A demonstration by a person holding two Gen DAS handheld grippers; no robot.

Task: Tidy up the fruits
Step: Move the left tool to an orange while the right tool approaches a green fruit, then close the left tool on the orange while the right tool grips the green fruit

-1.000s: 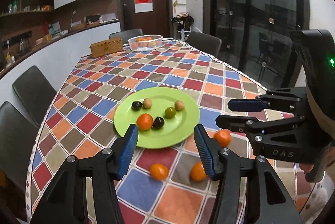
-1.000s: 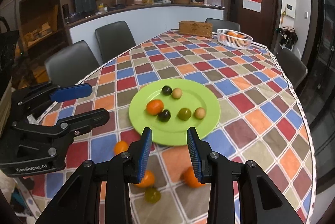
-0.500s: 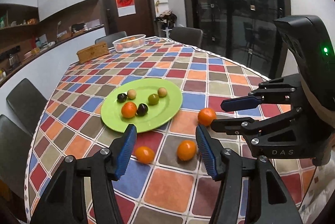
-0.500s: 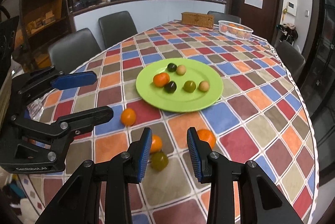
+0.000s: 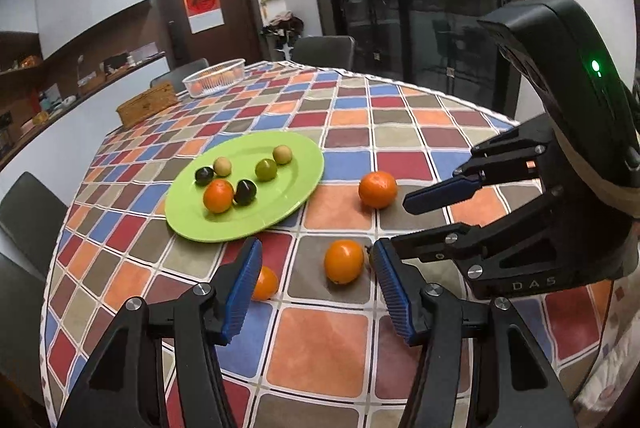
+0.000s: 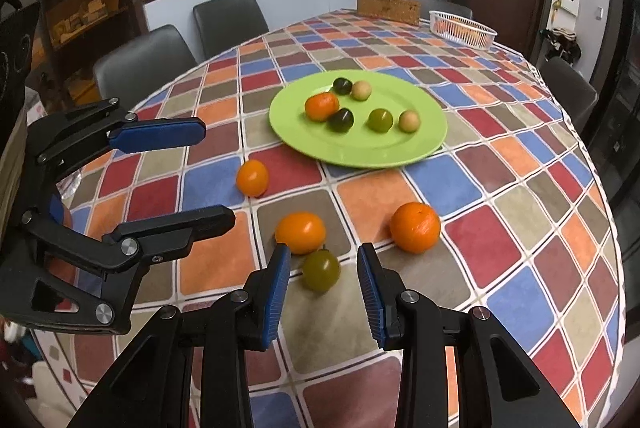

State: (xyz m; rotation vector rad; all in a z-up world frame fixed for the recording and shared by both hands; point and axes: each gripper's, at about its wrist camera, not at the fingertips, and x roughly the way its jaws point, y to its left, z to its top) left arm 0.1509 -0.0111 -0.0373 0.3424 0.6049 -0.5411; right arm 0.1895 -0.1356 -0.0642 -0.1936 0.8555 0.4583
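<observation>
A green plate point(image 5: 292, 188) point(image 6: 424, 144) on the checked tablecloth holds an orange, two dark fruits, two beige ones and a green one. Loose on the cloth lie three oranges: one point(image 5: 344, 261) point(image 6: 300, 231) just ahead of my open left gripper point(image 5: 316, 280), a small one point(image 5: 265, 283) point(image 6: 253, 178) partly behind its left finger, and a larger one point(image 5: 377, 189) point(image 6: 415, 227). A green fruit point(image 6: 321, 270) lies between the fingers of my open right gripper point(image 6: 324, 288). Each gripper also shows in the other view, the right point(image 5: 436, 216), the left point(image 6: 188, 180).
A white basket point(image 5: 214, 77) point(image 6: 464, 29) with oranges and a wicker box point(image 5: 147, 107) point(image 6: 388, 8) stand at the table's far end. Dark chairs point(image 6: 144, 60) ring the table. A counter with appliances runs along the wall.
Both grippers have dropped lower and closer to the loose fruit near the table's front. The green fruit now sits between the right gripper's fingers. The fruits have not moved.
</observation>
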